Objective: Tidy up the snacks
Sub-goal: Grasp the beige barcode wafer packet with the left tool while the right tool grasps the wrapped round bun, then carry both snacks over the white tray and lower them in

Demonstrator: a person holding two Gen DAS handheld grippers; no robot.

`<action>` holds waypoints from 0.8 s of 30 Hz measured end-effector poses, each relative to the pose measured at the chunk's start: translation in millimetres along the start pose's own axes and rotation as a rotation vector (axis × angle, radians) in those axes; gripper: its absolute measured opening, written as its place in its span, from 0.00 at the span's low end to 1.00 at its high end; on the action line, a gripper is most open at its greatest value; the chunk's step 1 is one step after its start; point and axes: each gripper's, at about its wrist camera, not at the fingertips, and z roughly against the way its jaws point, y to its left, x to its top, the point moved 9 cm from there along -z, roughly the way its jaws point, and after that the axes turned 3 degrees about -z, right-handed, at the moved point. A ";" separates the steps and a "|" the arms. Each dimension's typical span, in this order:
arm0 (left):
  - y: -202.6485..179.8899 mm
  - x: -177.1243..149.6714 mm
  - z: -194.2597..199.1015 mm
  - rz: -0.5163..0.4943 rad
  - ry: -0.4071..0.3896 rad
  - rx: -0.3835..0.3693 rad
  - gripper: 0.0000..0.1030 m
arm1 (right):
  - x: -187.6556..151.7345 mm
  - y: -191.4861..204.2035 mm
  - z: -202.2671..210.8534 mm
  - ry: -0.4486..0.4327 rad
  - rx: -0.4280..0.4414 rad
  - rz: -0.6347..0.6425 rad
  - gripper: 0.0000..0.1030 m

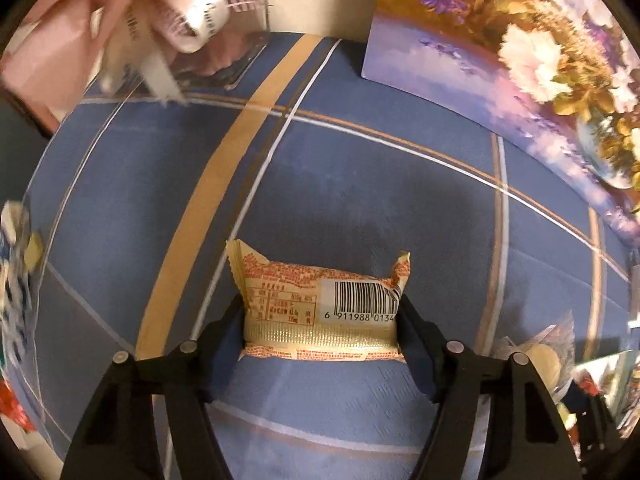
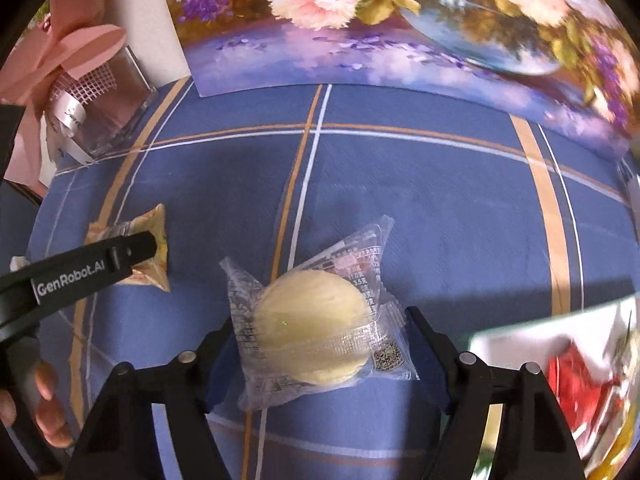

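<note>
**Snacks between both tongs on a blue plaid cloth**

Snacks lie on a blue tablecloth (image 1: 360,184) crossed by tan and white stripes. The cloth is smooth and flat under a dim, warm light. Along the far edge stands a floral painting (image 2: 400,32) with pink and white blooms and purple sprays over a violet ground.

The left gripper (image 1: 320,324) points steeply down, its jaws set against the two short ends of a yellow wrapped snack (image 1: 320,300). That packet lies barcode up, orange print across the top, and the pads touch it on both sides, so the grip looks closed on it. In the right wrist view the same packet (image 2: 156,240) shows at the left, under the black finger marked GenRobot.AI.

The right gripper (image 2: 320,344) hangs over a round pale pastry in a clear wrapper (image 2: 316,336), near the middle of the cloth. Its jaws flank the wrapper's edges; I cannot tell whether the pads press it.

At the far left stands a clear box with a pink bow and a white ribbon (image 2: 100,96). A white container with red packets (image 2: 568,380) sits at the near right, blurred. A hand (image 2: 48,404) shows at the near left edge.
</note>
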 end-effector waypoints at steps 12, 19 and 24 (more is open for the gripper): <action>-45.0 -56.5 94.8 0.024 -0.074 -0.122 0.70 | -44.2 -35.9 87.7 -0.072 -0.006 -0.116 0.75; -88.5 -93.0 120.0 -0.030 -0.102 -0.163 0.70 | -77.2 -73.0 126.4 -0.112 -0.043 -0.168 0.75; -119.0 -111.1 128.4 -0.062 -0.108 -0.184 0.70 | -92.2 -105.8 145.0 -0.130 -0.057 -0.219 0.75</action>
